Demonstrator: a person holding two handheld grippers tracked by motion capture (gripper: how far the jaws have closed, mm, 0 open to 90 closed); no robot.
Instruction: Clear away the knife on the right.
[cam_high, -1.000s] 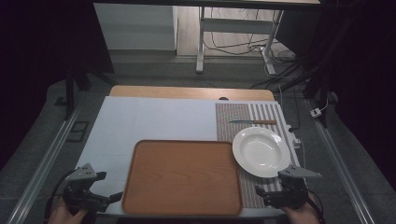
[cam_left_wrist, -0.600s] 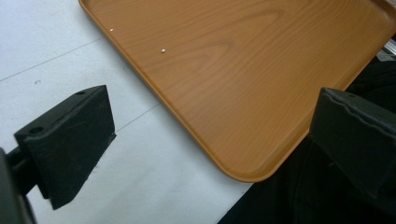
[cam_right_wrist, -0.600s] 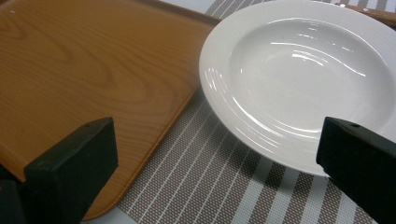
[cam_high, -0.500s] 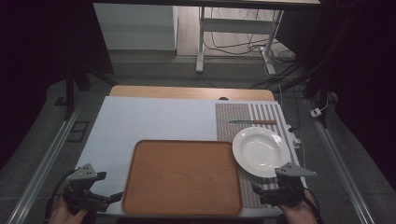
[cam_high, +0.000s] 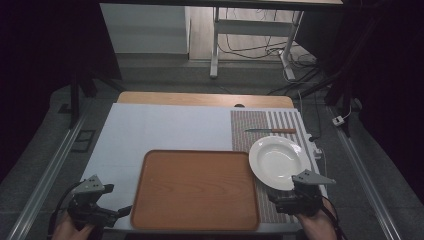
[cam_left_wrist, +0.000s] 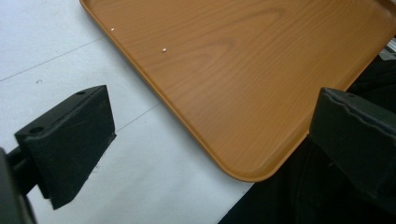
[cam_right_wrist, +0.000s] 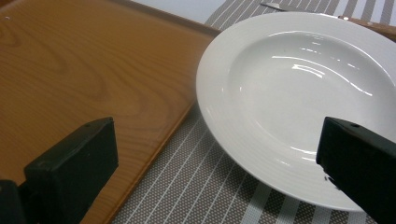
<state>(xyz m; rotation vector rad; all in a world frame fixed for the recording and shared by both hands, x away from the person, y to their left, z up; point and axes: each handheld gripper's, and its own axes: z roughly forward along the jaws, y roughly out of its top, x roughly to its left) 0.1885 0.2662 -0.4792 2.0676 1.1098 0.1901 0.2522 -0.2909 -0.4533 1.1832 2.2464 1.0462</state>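
Note:
A brown wooden tray (cam_high: 195, 190) lies at the table's near middle. To its right, a white deep plate (cam_high: 279, 161) rests on a striped placemat (cam_high: 265, 125). My left gripper (cam_high: 117, 212) is at the tray's near left corner, open, its jaws astride the tray corner (cam_left_wrist: 243, 60) with nothing between them. By the plate's near rim my right gripper (cam_high: 280, 196) is open too. In the right gripper view (cam_right_wrist: 215, 154) its jaws frame the tray edge (cam_right_wrist: 84, 70) and the plate (cam_right_wrist: 299, 88).
Beyond the plate, a knife (cam_high: 270, 131) with a wooden handle lies across the placemat. A white cover (cam_high: 165, 130) spreads over the table's left and middle. The table's near edge runs just under both grippers, with dark floor around.
My right gripper has shifted a little left and forward, closer to the plate's near rim. The left gripper, tray and plate have stayed put.

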